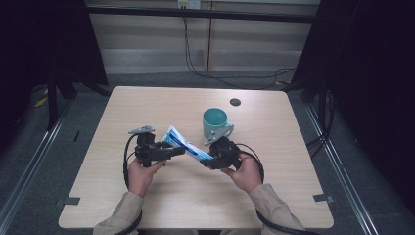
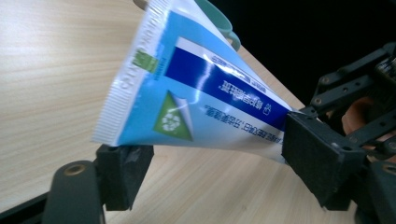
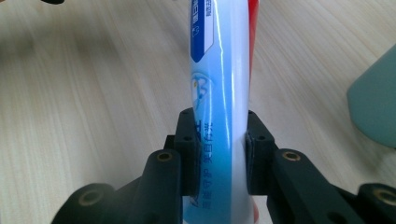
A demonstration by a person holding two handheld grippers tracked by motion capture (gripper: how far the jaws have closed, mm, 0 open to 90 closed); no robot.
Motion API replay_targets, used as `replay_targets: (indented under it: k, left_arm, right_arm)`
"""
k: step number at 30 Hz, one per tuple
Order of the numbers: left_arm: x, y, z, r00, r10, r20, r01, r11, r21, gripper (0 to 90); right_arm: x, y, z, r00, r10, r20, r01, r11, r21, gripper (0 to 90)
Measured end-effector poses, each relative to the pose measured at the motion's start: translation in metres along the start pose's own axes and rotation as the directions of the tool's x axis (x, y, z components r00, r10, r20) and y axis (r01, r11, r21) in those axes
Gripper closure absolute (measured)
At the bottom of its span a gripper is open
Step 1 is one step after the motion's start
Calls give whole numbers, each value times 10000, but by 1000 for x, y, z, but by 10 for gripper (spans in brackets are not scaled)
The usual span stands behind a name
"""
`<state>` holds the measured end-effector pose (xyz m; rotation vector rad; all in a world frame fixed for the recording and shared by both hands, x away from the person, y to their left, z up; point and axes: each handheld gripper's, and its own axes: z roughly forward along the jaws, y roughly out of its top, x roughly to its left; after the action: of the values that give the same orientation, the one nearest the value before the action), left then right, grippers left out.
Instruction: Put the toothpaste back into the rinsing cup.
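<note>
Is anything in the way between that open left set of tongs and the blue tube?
Nothing visible. The right tongs already clamp the tube near one end, and its flat crimped end lies just above the left tongs, whose jaws stand open. The green mug sits behind, off to the side.

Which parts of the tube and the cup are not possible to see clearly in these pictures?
- Tube cap end: right gripper view, cut by bottom edge, between the right hand-held gripper jaws.
- Tube print: high view, too small.
- Cup inside: high view, too dark and small.
</note>
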<state>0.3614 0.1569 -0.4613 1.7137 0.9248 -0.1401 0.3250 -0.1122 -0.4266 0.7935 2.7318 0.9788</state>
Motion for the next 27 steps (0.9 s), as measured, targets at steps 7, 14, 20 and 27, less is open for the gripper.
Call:
replay_targets:
  k: [7,14,20,27]
  left_arm:
    - [-3,8,-3,9976,-267,643,294,9987,-418,286]
    - [-2,14,-11,9910,-411,1272,514,9956,-786,462]
    - [-11,24,-20,9798,171,1994,27,9952,-982,691]
    - [-25,36,-22,9788,648,1941,-540,9967,-603,782]
  right_arm:
    - [2,3,-1,9990,-323,-318,319,9994,-110,724]
    - [-3,-2,-2,9965,-148,-824,124,9995,-298,723]
    - [-5,-2,2,9953,-188,-950,164,9995,-251,706]
    - [-5,-2,5,9954,-255,-926,237,9995,-205,660]
